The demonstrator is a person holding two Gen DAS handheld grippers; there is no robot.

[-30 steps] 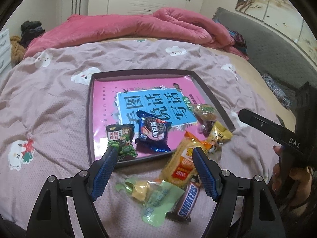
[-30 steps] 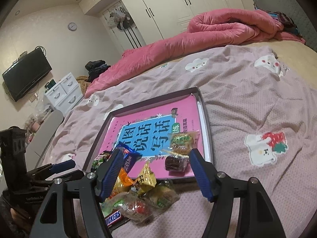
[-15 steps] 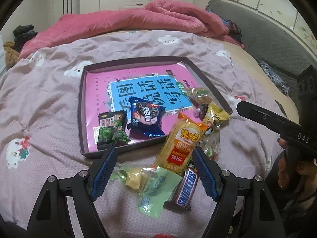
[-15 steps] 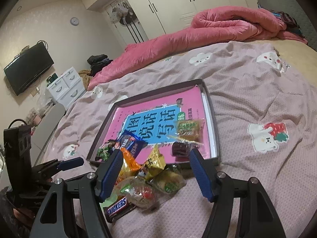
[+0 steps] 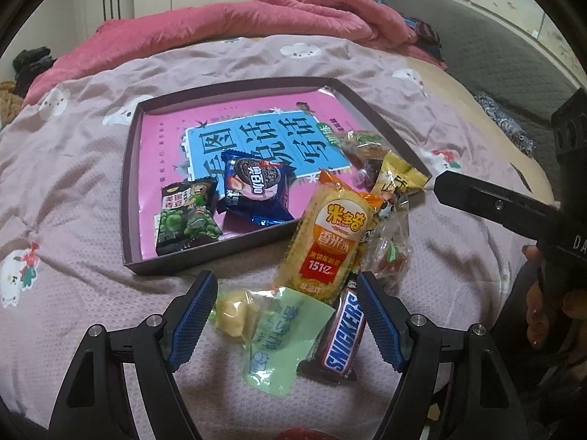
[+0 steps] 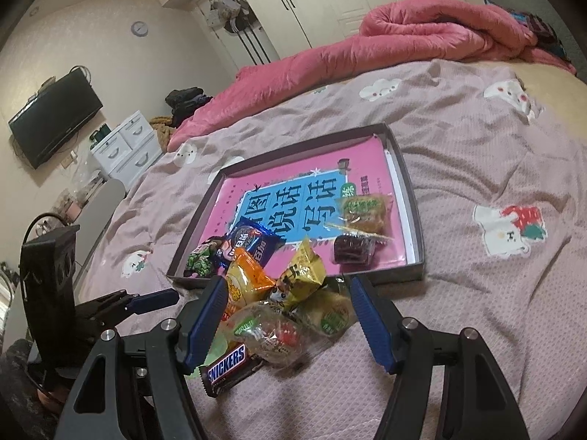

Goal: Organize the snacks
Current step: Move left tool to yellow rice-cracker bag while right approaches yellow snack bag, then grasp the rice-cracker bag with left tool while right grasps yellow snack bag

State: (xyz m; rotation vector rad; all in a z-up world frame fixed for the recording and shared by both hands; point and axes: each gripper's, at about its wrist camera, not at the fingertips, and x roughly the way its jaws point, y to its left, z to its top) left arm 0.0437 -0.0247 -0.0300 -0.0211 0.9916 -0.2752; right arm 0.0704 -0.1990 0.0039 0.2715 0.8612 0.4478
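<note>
A dark shallow box (image 5: 131, 198) (image 6: 412, 198) lined with a pink book lies on the bed. Inside it are a green pea packet (image 5: 185, 216), a blue cookie packet (image 5: 253, 190) (image 6: 247, 244) and two clear-wrapped cakes (image 6: 361, 211). A loose pile lies in front of the box: a yellow rice cracker pack (image 5: 328, 242), a Snickers bar (image 5: 343, 337) (image 6: 229, 365), a pale green wrapper (image 5: 279, 333), a yellow packet (image 6: 302, 273). My left gripper (image 5: 286, 286) hangs open just above the green wrapper and Snickers. My right gripper (image 6: 282, 289) stands open over the pile, touching nothing.
A rumpled pink duvet (image 5: 234, 25) (image 6: 403, 36) lies across the far side of the bed. The grey headboard (image 5: 495, 55) runs along the right. White drawers (image 6: 124, 146) and a wall television (image 6: 55, 117) stand left of the bed. A hand (image 5: 539, 311) grips the right tool.
My left gripper has sunk toward the pile, so the green wrapper and Snickers now lie between its fingers. The right gripper's view has tipped down slightly. No snack has moved.
</note>
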